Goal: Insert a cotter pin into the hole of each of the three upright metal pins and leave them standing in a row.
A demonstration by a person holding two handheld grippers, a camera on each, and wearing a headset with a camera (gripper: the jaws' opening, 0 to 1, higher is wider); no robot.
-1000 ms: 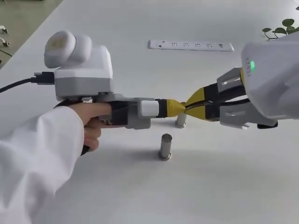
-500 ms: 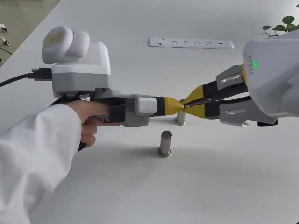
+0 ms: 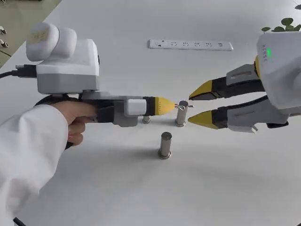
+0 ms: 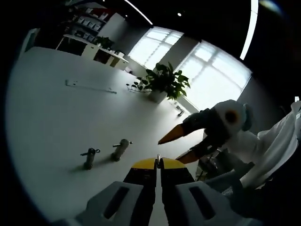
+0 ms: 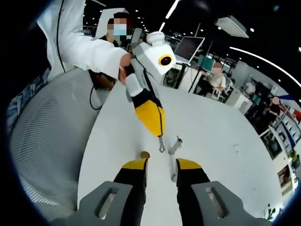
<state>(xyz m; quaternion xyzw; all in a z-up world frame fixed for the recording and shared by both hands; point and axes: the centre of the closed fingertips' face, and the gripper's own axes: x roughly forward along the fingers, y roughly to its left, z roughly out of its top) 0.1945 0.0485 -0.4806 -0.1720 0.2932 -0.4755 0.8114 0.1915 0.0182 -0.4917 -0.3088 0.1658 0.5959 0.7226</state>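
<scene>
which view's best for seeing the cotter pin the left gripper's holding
Right gripper view: the cotter pin sticks out full length from the shut left gripper. The left gripper view shows just its end; the head view barely resolves it.

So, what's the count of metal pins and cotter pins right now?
Metal pins: 3
Cotter pins: 3 (two seated in pins, one held by the left gripper)
Total: 6

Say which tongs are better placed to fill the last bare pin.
Left. The left tongs are shut on a cotter pin near the bare metal pin; the right tongs are open and empty.
</scene>
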